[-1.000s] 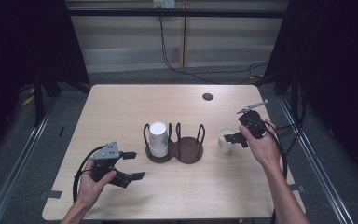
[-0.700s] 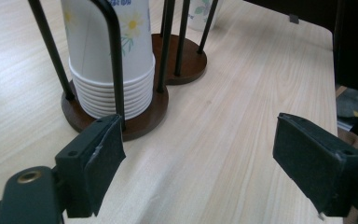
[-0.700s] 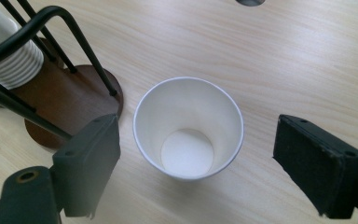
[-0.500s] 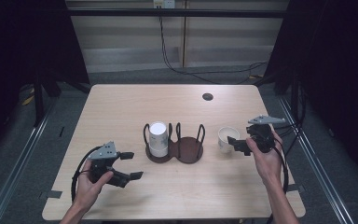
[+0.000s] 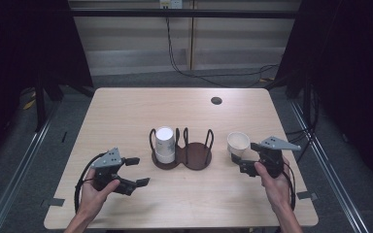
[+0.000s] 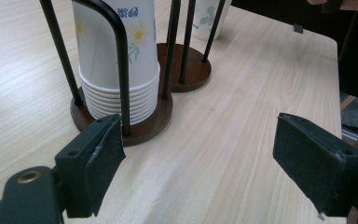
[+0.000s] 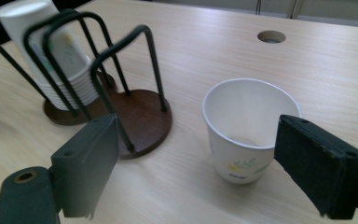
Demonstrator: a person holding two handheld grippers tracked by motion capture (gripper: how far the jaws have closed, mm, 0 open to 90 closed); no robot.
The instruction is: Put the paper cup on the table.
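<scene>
Cups (image 5: 165,144) fill one holder (image 5: 182,156) ring; lone cup (image 5: 238,143) stands empty (both grippers (image 5: 131,171) (image 5: 240,163) released).

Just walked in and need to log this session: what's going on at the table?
A person holds a tool in each hand. The right tool is open, its jaws on either side of a single upright paper cup, not touching it. The left tool hangs open near the wire cup holder, where a stack of upturned cups sits.

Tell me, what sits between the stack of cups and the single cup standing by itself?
The empty half of the dark wire holder, seen in the high view, lies between the cup stack and the lone cup.
</scene>
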